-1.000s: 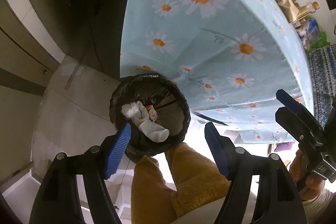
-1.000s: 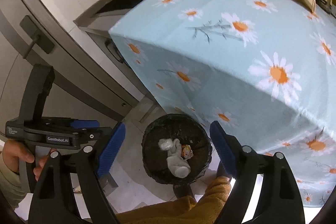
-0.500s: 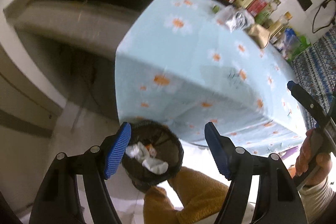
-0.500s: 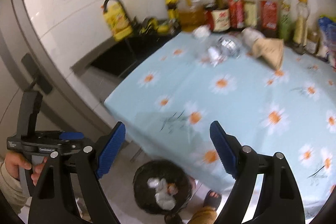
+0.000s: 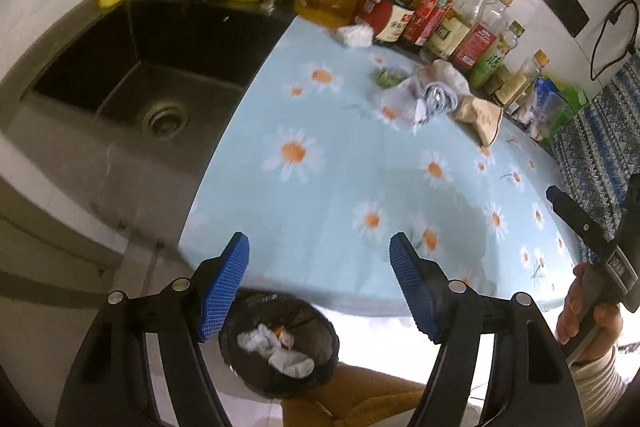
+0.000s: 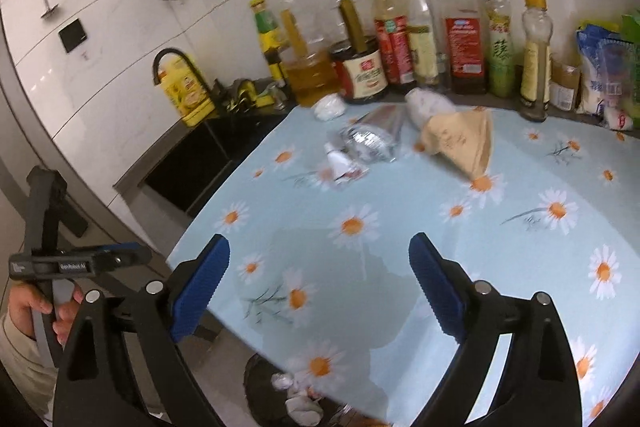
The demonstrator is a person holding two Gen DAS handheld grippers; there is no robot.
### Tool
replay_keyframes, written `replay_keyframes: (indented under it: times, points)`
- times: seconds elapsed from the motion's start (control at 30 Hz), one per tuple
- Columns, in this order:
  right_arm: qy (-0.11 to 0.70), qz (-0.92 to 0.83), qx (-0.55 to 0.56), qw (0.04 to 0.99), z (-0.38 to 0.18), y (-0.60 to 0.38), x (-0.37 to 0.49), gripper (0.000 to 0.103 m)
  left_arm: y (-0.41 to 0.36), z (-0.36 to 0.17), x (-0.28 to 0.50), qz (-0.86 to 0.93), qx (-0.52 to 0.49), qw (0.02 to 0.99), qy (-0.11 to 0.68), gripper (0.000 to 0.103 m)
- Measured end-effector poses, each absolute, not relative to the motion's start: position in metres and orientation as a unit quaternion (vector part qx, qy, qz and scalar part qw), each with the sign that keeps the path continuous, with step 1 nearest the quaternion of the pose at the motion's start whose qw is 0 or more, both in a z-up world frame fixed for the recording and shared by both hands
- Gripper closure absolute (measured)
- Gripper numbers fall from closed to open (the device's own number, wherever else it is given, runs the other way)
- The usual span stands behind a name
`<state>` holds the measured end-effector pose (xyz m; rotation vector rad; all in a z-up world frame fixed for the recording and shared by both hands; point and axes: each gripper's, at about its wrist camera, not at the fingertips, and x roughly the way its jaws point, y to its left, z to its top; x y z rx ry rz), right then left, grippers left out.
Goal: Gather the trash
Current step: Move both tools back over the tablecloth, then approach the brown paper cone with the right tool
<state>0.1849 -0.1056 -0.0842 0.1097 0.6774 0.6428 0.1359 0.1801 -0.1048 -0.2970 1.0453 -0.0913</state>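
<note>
Since the earlier frames both views have swung up from the trash bin (image 5: 280,343) to the table (image 5: 340,211) top, so the bin now sits low in each view, below the table's near edge and close to its near-left corner.

Left gripper (image 5: 320,283): jaws apart, nothing between the blue pads, hanging above the near edge of the table. Right gripper (image 6: 320,279): jaws opening, nothing between them, over the near part of the table. Each gripper's handle and the hand holding it show at the margin of the other's view.

The bin is black-lined and holds crumpled white tissue (image 5: 276,347) with an orange scrap beside it.

Remaining trash lies toward the far edge of the table, in front of the row of bottles (image 6: 400,39):
- 1 brown paper bag (image 6: 460,143), lying flat, long axis running from the far edge toward the near-right, its narrow end pointing nearer.
- 1 clear plastic wrapper (image 6: 368,139), crumpled, just left of the bag; its axis cannot be told.
- 1 white paper wad (image 6: 330,107) at the far edge, near the far-left corner.

A black sink (image 5: 160,67) adjoins the table's left edge.
</note>
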Motion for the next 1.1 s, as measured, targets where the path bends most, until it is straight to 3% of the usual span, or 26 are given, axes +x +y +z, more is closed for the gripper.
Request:
replay_keyframes:
  times: [0.53, 0.93, 0.97, 1.0, 1.1]
  points:
    - [0.337, 0.253, 0.068, 0.904, -0.097, -0.171, 0.301, 0.013, 0.149, -0.112, 0.235, -0.039, -0.11, 0.845, 0.522, 0.032]
    - [0.35, 0.218, 0.057, 0.909, -0.096, -0.187, 0.341, 0.012, 0.131, -0.117, 0.282, -0.062, -0.086, 0.837, 0.536, 0.032]
    - [0.353, 0.216, 0.056, 0.909, -0.097, -0.187, 0.342, 0.012, 0.127, -0.116, 0.284, -0.067, -0.081, 0.836, 0.538, 0.027]
    - [0.355, 0.215, 0.056, 0.908, -0.099, -0.187, 0.342, 0.005, 0.125, -0.116, 0.285, -0.071, -0.079, 0.837, 0.537, 0.02]
    - [0.364, 0.218, 0.054, 0.904, -0.104, -0.185, 0.344, 0.004, 0.116, -0.113, 0.289, -0.088, -0.065, 0.839, 0.532, 0.019]
